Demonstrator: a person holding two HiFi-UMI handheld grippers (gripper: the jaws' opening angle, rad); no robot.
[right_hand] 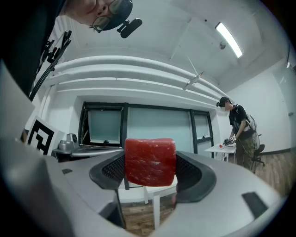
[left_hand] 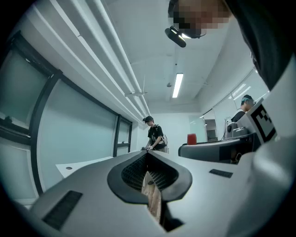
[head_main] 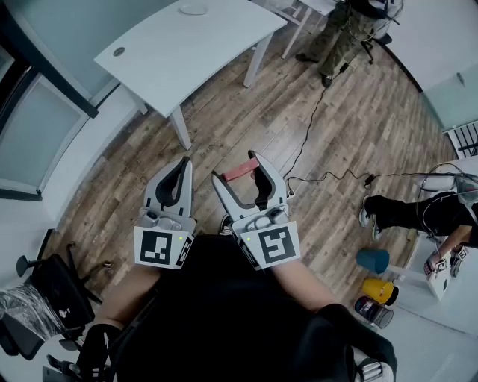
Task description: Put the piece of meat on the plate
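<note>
While both claws are held level above the wooden floor (head_main: 224, 119), a red piece of meat (head_main: 241, 170) is clamped in the right claw (head_main: 243, 180). In the right gripper view the piece of meat (right_hand: 150, 161) is seen as a squarish red block with pale flecks, pressed on both sides by the dark pads of the right claw (right_hand: 151, 169), whose jaws stand wide around it. The left claw (head_main: 178, 179) is held just beside the right one, and its jaws are drawn together. In the left gripper view the pads of the left claw (left_hand: 148, 169) are seen to meet, with nothing gripped between them and only a strip of floor visible through the slit.

A white desk (head_main: 164, 60) is seen ahead of the claws, well apart from them, and a round white plate (head_main: 193, 7) lies near its far edge. The meat is thus held in the air, short of the desk. A black cable (head_main: 310, 127) is trailed across the floor to the right, and a black office chair (head_main: 45, 287) is seen at the lower left. Another person (head_main: 340, 33) is standing beyond the desk.
</note>
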